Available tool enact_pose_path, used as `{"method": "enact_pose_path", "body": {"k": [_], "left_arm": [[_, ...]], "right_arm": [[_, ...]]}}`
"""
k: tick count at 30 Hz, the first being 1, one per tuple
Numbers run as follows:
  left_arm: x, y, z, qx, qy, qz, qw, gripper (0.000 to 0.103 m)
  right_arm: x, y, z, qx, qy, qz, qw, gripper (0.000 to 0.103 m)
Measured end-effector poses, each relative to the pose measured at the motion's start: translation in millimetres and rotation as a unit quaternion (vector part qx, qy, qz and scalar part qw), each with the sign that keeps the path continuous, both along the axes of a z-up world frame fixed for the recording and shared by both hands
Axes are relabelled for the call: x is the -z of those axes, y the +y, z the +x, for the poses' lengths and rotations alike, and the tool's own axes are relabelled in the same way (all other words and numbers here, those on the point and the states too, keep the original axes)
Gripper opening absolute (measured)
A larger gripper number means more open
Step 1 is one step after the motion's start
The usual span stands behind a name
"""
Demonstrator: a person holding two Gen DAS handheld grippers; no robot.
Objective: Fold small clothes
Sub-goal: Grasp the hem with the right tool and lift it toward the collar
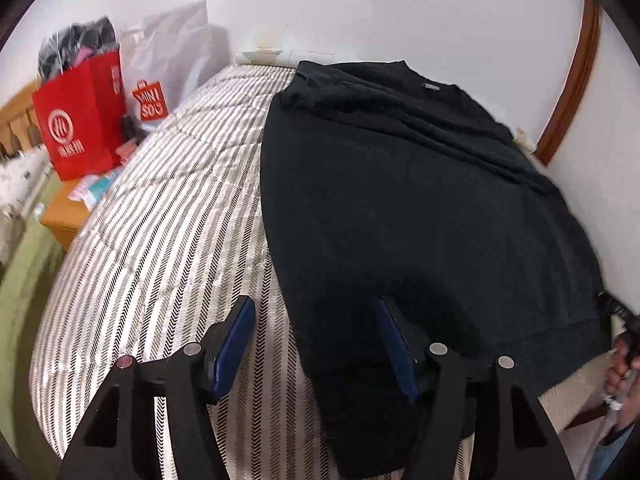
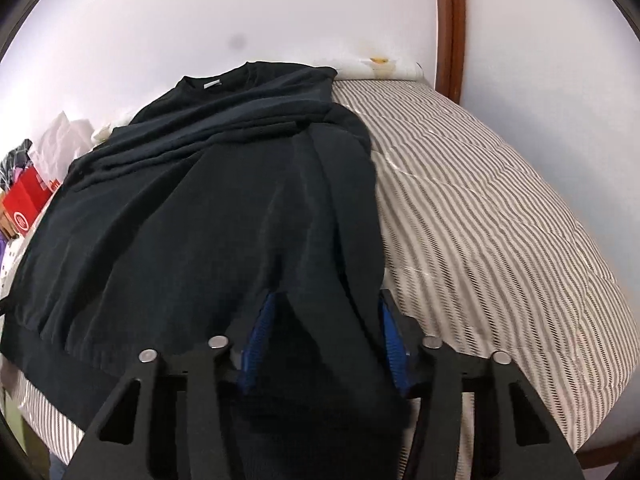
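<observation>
Leftmost, a red paper bag (image 1: pixel 82 120) is seen on a wooden side table (image 1: pixel 64 220) beyond the left edge of the bed (image 1: pixel 168 208), with a white plastic bag (image 1: pixel 172 52) just beside it against the wall. The bed is covered by a striped quilt, and a black sweatshirt (image 1: pixel 400 200) is spread flat on it, its collar turned toward the far edge at the wall and its hem lying along the near edge. One sleeve is folded across the chest.

At the near edge, the left hand-held gripper (image 1: pixel 316 344) is held at the sweatshirt's lower left corner. Its jaws are parted: the left blue pad stands over bare quilt, clear of the cloth, while the right pad lies over the black fabric, so the side edge of the garment runs between them without being pinched.

Further right, the right hand-held gripper (image 2: pixel 324 344) is placed at the lower right part of the sweatshirt (image 2: pixel 180 220). A raised ridge of black cloth stands between its two blue pads; whether the pads press on it cannot be told. To the right of it, only striped quilt (image 2: pixel 500 220) is seen up to the wooden bed frame (image 2: pixel 452 28).
</observation>
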State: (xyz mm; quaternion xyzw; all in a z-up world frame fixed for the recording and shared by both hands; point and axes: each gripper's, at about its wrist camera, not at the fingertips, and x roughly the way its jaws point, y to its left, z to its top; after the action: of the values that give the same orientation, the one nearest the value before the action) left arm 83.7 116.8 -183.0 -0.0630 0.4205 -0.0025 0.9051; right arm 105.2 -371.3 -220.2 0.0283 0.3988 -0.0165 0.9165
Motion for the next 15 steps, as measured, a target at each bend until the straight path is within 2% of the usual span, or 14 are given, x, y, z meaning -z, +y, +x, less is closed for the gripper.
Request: {"method": "enact_pose_path", "body": {"k": [2, 3, 4, 5, 7, 11, 15], "left_arm": [[1, -6, 1, -0.01, -0.008, 0.017, 0.9998, 0.057], [2, -8, 2, -0.018, -0.011, 0.025, 0.9995, 0.05], [1, -10, 4, -0.023, -0.013, 0.029, 0.9992, 0.038], [0, -10, 5, -0.024, -0.012, 0.023, 0.9994, 0.032], [-2, -6, 8, -0.028, -0.006, 0.006, 0.9996, 0.01], [-6, 10, 5, -0.028, 0.001, -0.051, 0.9983, 0.008], [-16, 17, -11, -0.005, -0.016, -0.068, 0.9975, 0.008]], "right_arm": [[0, 5, 2, 0.004, -0.005, 0.003, 1.0, 0.038], [0, 7, 3, 0.001, -0.005, 0.0, 1.0, 0.035], [-1, 8, 3, -0.004, -0.004, 0.0, 1.0, 0.022], [-2, 9, 3, -0.012, -0.004, 0.003, 1.0, 0.011], [-3, 7, 0, -0.016, -0.007, 0.002, 1.0, 0.009], [-9, -10, -11, -0.011, -0.018, 0.037, 0.999, 0.008], [-21, -24, -23, -0.018, -0.033, 0.061, 0.997, 0.008]]}}
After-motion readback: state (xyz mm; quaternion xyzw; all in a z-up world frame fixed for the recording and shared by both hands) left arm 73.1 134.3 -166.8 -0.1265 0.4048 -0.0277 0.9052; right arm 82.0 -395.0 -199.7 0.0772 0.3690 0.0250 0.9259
